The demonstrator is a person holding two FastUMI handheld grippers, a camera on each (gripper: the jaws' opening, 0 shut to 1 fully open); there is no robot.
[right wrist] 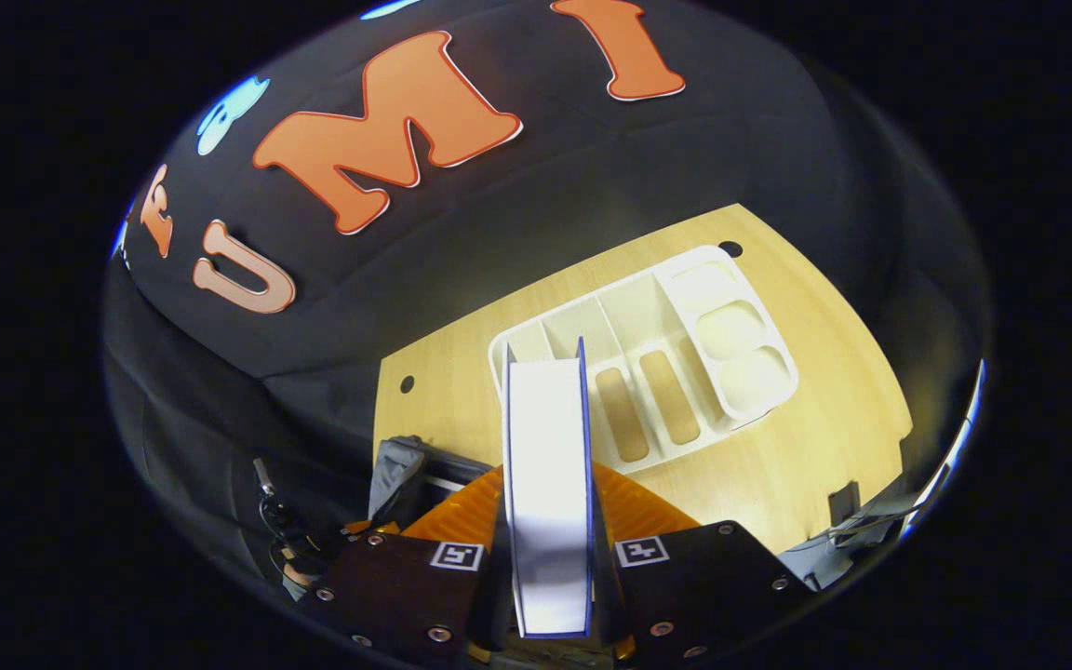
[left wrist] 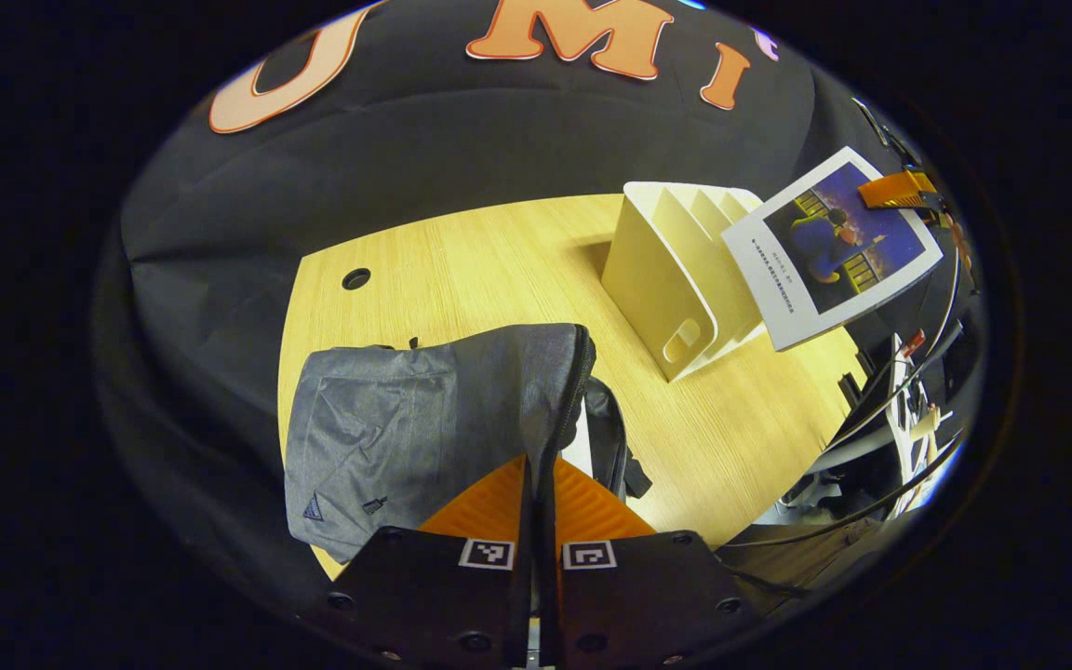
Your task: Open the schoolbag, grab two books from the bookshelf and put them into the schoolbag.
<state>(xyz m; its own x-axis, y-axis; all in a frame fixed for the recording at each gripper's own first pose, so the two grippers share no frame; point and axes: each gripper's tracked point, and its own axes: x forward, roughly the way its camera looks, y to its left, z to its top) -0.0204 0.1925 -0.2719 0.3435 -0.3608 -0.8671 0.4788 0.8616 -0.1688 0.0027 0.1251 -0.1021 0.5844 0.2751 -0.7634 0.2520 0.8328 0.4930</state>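
- Left gripper (left wrist: 536,484): jaws clamped on the schoolbag (left wrist: 424,419) zipper edge, holding it up off the desk (left wrist: 462,270)
- Right gripper (right wrist: 547,521): jaws clamped on a book (right wrist: 547,465), above the empty bookshelf (right wrist: 657,363)
- Risk: a narrow bag mouth could snag the book's corner

A pale wooden surface (left wrist: 499,270) stretched ahead of the tool, its grain plain to see. A round cable hole (left wrist: 356,277) sat near its far left corner. Black cloth (left wrist: 462,140) hung behind it as a wall. Off to the right, past the surface's edge, dark cables (left wrist: 908,372) trailed among blurred clutter.
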